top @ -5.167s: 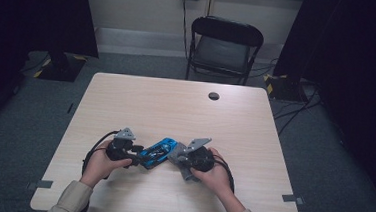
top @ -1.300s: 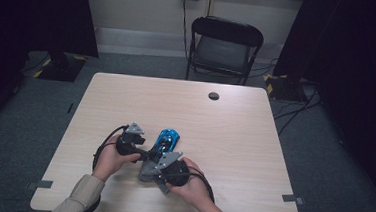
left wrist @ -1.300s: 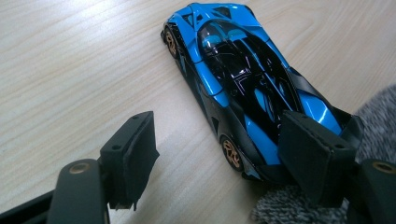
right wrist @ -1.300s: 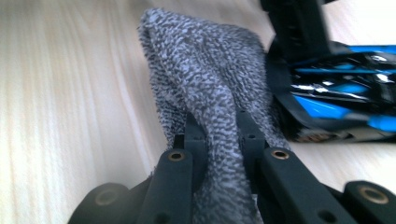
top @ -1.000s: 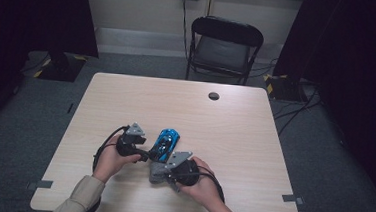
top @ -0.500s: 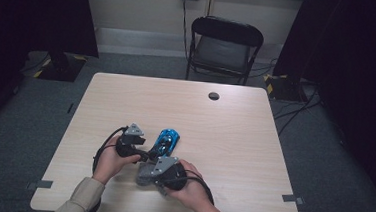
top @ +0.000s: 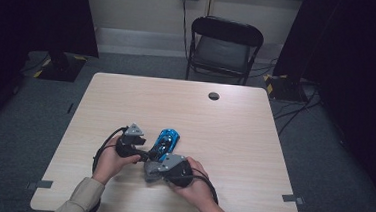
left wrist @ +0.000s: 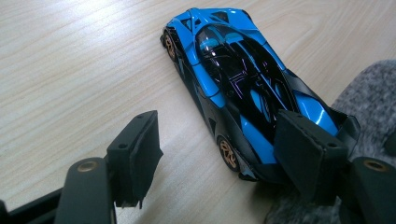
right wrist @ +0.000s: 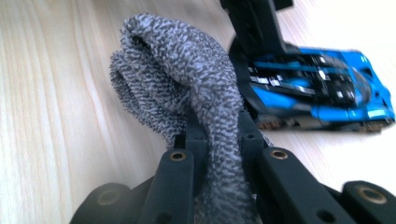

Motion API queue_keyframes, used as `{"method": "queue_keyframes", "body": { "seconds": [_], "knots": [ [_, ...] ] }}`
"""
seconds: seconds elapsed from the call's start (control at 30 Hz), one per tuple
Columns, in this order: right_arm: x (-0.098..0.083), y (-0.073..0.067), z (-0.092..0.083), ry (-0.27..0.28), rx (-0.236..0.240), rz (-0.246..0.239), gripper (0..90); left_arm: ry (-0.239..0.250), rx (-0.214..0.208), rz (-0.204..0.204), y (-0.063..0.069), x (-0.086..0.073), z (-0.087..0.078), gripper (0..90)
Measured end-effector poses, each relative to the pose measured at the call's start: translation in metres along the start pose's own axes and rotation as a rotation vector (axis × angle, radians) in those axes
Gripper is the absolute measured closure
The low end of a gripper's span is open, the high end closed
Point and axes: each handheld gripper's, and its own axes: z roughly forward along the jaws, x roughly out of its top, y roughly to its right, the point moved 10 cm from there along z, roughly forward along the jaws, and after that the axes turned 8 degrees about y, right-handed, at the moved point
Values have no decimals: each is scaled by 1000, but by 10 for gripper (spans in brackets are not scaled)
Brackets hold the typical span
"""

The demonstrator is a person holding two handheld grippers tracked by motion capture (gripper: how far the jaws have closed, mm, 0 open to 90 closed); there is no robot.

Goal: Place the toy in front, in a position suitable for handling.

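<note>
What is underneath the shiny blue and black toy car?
The blue and black toy car stands on the pale wooden table; its gold wheels touch the wood. The grey towelling cloth lies beside its rear. The car's underside is hidden.

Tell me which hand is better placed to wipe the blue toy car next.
Right. Its tool is shut on the grey cloth, bunched right beside the blue toy car's rear. The left tool holds no cloth; one pad rests against the car's tail, likely steadying it.

Glossy blue and black toy car (left wrist: 238, 88) beside a nubby grey cloth (right wrist: 187, 88) on a pale matt wood-grain table (top: 235, 124).
</note>
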Motion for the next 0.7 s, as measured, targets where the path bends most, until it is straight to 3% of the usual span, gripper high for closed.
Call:
{"method": "queue_keyframes", "body": {
  "seconds": [0.2,0.3,0.5,0.6,0.7],
  "knots": [
    [-12,8,-14,3,5,56,799,4,2,-5,0,0,0,312],
    [-5,-1,-18,29,38,48,799,-5,1,5,0,-1,-1,310],
    [15,-27,1,47,103,6,799,-1,5,1,0,-1,-1,304],
    [17,-28,11,43,108,9,799,1,2,-2,0,-1,-1,303],
    [14,-19,12,36,88,22,799,-2,1,0,0,-1,-1,303]
  ]
}}
